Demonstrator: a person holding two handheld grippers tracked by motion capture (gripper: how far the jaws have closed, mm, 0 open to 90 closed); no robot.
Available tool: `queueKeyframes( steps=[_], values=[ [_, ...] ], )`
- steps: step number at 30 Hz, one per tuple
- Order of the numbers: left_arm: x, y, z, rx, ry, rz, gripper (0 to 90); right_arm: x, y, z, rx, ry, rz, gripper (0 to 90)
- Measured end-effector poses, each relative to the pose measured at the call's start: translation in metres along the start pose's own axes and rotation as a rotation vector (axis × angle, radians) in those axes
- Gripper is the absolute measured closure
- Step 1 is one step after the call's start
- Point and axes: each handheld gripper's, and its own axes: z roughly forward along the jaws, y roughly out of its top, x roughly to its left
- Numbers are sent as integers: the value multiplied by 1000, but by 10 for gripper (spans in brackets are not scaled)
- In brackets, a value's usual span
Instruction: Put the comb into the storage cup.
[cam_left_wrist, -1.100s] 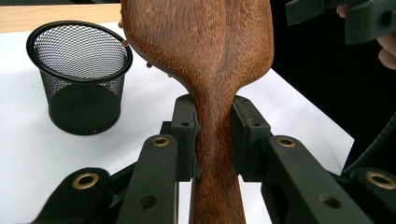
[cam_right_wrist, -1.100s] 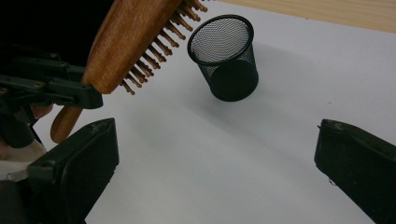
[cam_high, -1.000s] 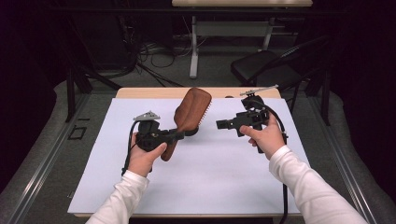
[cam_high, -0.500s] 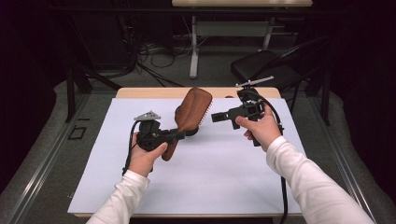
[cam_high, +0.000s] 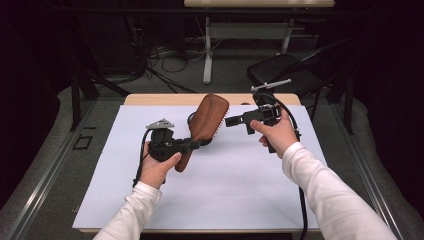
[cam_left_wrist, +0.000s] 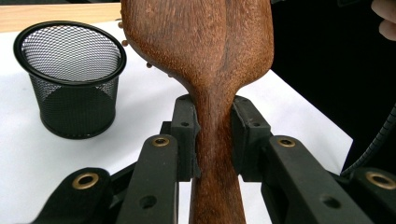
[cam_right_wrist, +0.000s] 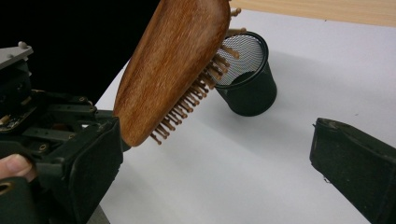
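Observation:
A brown wooden hairbrush (cam_high: 207, 117) is held tilted above the white mat, bristles facing right. My left gripper (cam_high: 196, 145) is shut on its narrow handle neck (cam_left_wrist: 215, 140), both pads pressed against the wood. The brush back (cam_right_wrist: 173, 65) and its wooden pins show in the right gripper view. My right gripper (cam_high: 229, 120) hovers just right of the brush head and points left at it. It is open (cam_right_wrist: 215, 135), with nothing between its wide-set jaws. A black mesh cup (cam_left_wrist: 70, 79) stands upright on the mat behind the brush (cam_right_wrist: 247, 79).
A white mat (cam_high: 225, 190) covers most of the wooden table (cam_high: 150, 99). Beyond the far edge are a dark chair (cam_high: 280, 70), white desk legs (cam_high: 207, 50) and floor cables. Each gripper trails a cable toward the person.
My right gripper has drifted a little left and farther back, closer to the brush head. The left gripper and the brush have stayed put.

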Motion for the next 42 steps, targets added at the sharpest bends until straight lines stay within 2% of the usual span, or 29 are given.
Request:
queueKeyframes(
  steps=[7, 17, 42],
  values=[
    [0, 1, 1, -4, -5, 8, 730, 0, 7, 5, 5, -1, 12, 25],
    [0, 2, 4, -4, -20, 13, 730, -1, 14, 15, -2, 30, 39, 34],
    [-9, 4, 7, -12, -52, 28, 730, -4, 17, 25, -12, 70, 74, 57]
  ],
)
